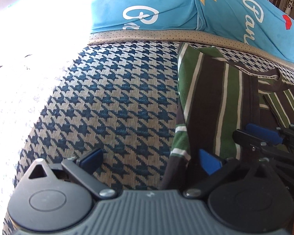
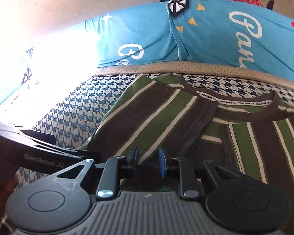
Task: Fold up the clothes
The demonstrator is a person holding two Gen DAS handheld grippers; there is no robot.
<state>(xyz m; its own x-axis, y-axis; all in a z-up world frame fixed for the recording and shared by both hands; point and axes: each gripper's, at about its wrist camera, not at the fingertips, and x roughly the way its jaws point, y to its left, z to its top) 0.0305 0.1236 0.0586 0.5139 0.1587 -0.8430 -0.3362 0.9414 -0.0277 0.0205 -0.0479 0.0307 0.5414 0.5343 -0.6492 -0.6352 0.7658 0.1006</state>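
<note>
Left wrist view: left gripper, jaws spread wide, grips nothing; its right pad sits at the striped shirt's edge. That shirt lies on a houndstooth mat, stripes running away from the camera.

Right wrist view: right gripper, jaws narrowly parted, straddles the shirt's near fold; neckline points toward blue pillows.

Houndstooth-patterned mat, striped green-and-brown shirt lying on it, blue pillows along its far edge
</note>
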